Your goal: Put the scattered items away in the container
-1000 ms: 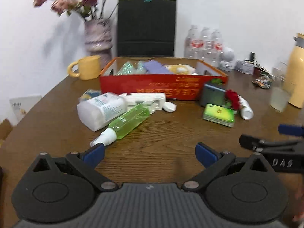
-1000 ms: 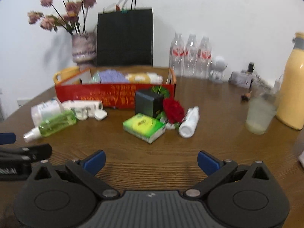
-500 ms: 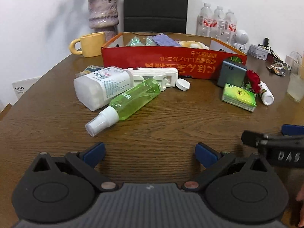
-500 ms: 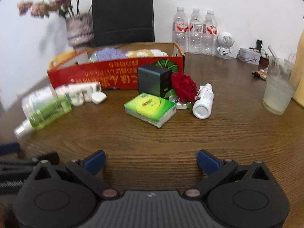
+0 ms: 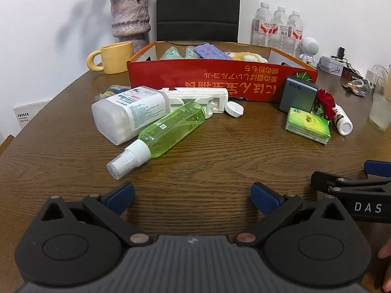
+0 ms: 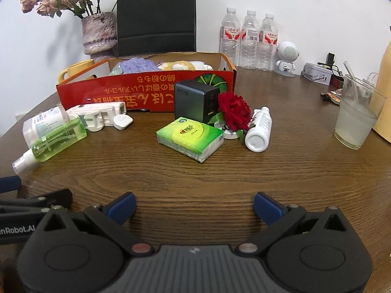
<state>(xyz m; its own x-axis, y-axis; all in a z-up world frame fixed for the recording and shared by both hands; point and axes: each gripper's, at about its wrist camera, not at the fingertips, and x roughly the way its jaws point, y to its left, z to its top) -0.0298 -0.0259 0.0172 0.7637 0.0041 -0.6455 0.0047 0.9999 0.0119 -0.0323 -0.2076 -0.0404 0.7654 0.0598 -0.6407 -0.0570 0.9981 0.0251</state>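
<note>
A red cardboard box [image 5: 220, 83] [image 6: 136, 90] stands mid-table holding a purple cloth and other items. In front of it lie a green spray bottle [image 5: 168, 129] [image 6: 51, 141], a white tub [image 5: 129, 112], a white plastic block [image 5: 202, 97] with a small round cap [image 5: 234, 109], a grey charger [image 6: 195, 100], a green tissue pack [image 6: 190, 136] [image 5: 308, 124], a red rose [image 6: 234, 112] and a small white bottle [image 6: 259, 129]. My left gripper [image 5: 193, 197] is open above bare wood, short of the spray bottle. My right gripper [image 6: 194, 206] is open, short of the tissue pack.
A yellow mug [image 5: 114, 57], a vase of dried flowers [image 5: 130, 17], a black bag [image 6: 156, 17] and three water bottles [image 6: 248, 41] stand behind the box. At the right are a glass with a straw [image 6: 356, 117], a small robot figure [image 6: 287, 58] and a tin [image 6: 317, 72].
Both grippers have tilted down and moved forward, so the scattered items and the box sit closer and lower in view. Both stay open.
</note>
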